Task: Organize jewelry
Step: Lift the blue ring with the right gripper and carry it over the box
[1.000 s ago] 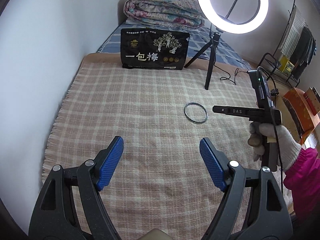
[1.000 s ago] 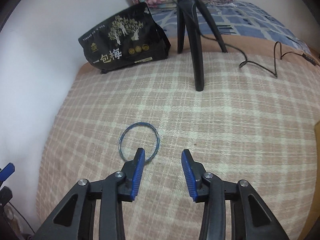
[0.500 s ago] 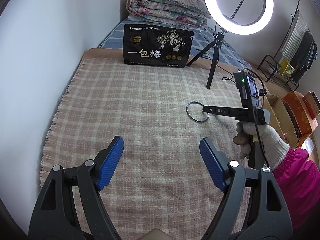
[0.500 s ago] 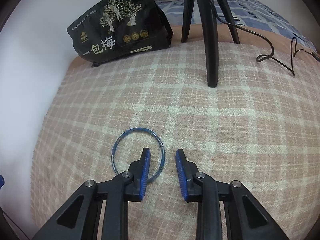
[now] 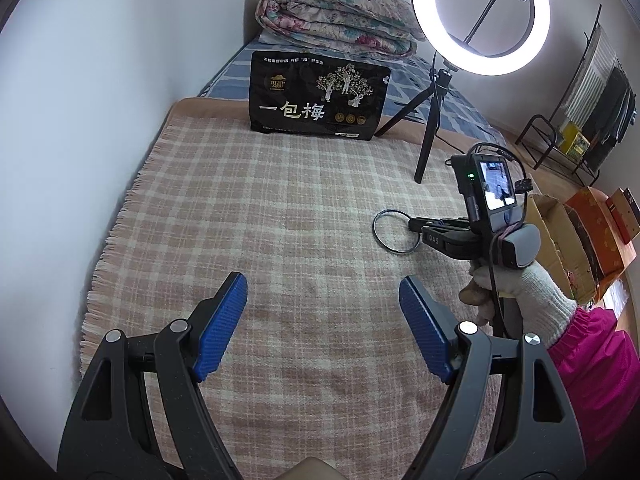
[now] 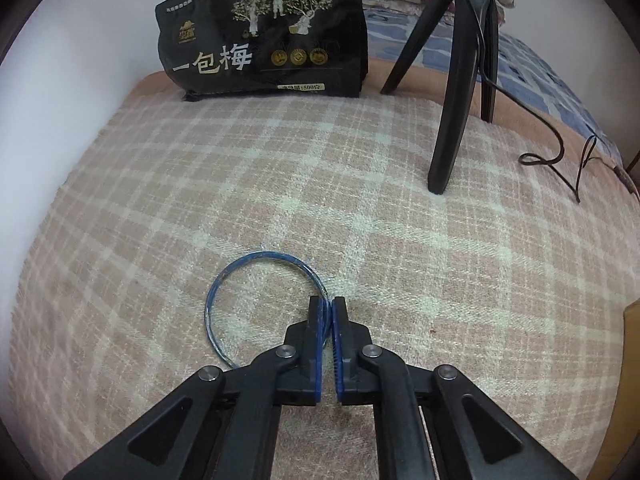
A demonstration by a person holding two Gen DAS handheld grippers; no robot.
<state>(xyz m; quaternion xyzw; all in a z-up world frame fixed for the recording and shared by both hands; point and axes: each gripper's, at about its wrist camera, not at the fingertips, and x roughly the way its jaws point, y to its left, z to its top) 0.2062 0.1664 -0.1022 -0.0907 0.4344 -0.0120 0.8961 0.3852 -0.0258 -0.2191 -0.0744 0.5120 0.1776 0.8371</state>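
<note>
A thin blue bangle [image 6: 224, 292] lies on the pink plaid blanket [image 6: 400, 248]. My right gripper [image 6: 327, 306] is shut on the bangle's near right rim, the jaws pinched together on the wire. In the left wrist view the bangle [image 5: 380, 236] shows as a dark ring with the right gripper [image 5: 416, 225] closed on its right side, held by a white-gloved hand. My left gripper [image 5: 323, 296] is open and empty, low over the blanket, well short and left of the bangle.
A black snack bag [image 5: 318, 100] stands at the blanket's far edge. A ring light [image 5: 480, 12] on a black tripod [image 6: 452, 120] stands at the back right with a cable [image 6: 556, 152]. Cardboard boxes [image 5: 596, 232] sit off the right edge. A wall runs along the left.
My right gripper moved forward over the bangle's rim and closed its jaws on it. My left gripper stayed open and hardly moved.
</note>
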